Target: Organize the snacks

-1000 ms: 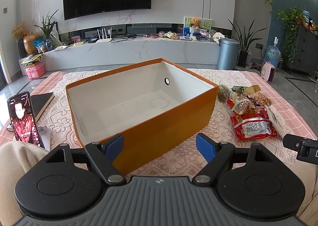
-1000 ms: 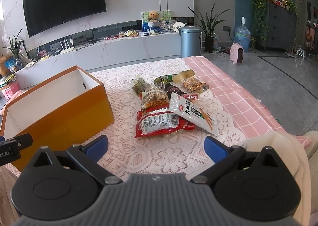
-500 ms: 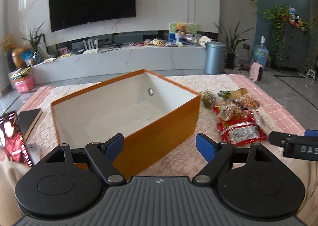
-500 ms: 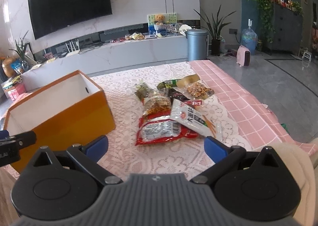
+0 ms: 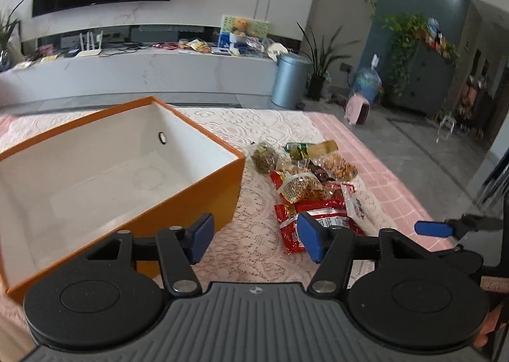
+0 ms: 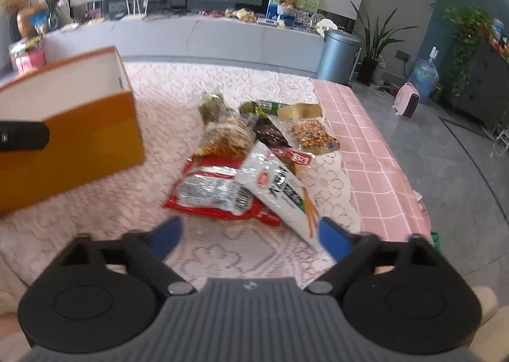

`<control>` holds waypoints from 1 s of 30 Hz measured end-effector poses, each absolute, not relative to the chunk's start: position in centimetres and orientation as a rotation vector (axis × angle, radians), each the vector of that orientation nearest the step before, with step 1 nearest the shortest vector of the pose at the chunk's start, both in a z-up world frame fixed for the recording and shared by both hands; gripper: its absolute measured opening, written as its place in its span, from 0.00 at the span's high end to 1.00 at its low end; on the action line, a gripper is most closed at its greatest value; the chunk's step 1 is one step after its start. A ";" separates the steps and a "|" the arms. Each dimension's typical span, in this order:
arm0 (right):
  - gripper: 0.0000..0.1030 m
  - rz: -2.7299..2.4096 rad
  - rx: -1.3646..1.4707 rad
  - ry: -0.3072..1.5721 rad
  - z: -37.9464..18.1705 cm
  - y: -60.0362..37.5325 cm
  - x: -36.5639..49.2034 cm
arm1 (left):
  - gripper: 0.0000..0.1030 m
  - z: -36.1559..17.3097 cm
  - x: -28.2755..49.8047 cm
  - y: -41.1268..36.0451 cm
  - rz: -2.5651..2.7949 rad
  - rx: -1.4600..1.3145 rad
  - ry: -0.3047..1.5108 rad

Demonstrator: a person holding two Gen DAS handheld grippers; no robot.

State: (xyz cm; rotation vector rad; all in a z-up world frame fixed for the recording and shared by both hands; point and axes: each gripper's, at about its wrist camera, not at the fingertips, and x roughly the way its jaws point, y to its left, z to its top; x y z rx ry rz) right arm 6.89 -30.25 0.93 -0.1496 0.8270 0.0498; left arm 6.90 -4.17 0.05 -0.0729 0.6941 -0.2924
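Observation:
An open orange box [image 5: 178, 203] with a white, empty inside stands on the lace-covered table; it also shows at the left of the right wrist view [image 6: 82, 136]. A pile of snack packets lies to its right: a red packet [image 5: 321, 219] [image 6: 213, 193], a white packet [image 6: 280, 190], a noodle-snack bag [image 5: 302, 185] [image 6: 226, 139] and several smaller ones. My left gripper [image 5: 254, 239] is open and empty, between the box corner and the red packet. My right gripper [image 6: 251, 234] is open and empty, just short of the red and white packets.
The lace cloth [image 6: 178, 94] lies over a pink checked tablecloth [image 6: 366, 145], whose right edge drops to the floor. The right gripper's blue fingertip [image 5: 434, 229] shows at the right of the left wrist view. A TV bench and bin [image 5: 291, 80] stand behind the table.
Both grippers have moved forward and to the right, towards the snack pile. The box has slid left in both views. The phone at the left is out of view. Both stay open.

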 end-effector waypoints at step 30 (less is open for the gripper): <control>0.40 0.135 -0.154 0.999 -3.6 -33.7 15.1 | 0.19 -5.9 13.0 -10.9 -0.555 0.098 0.825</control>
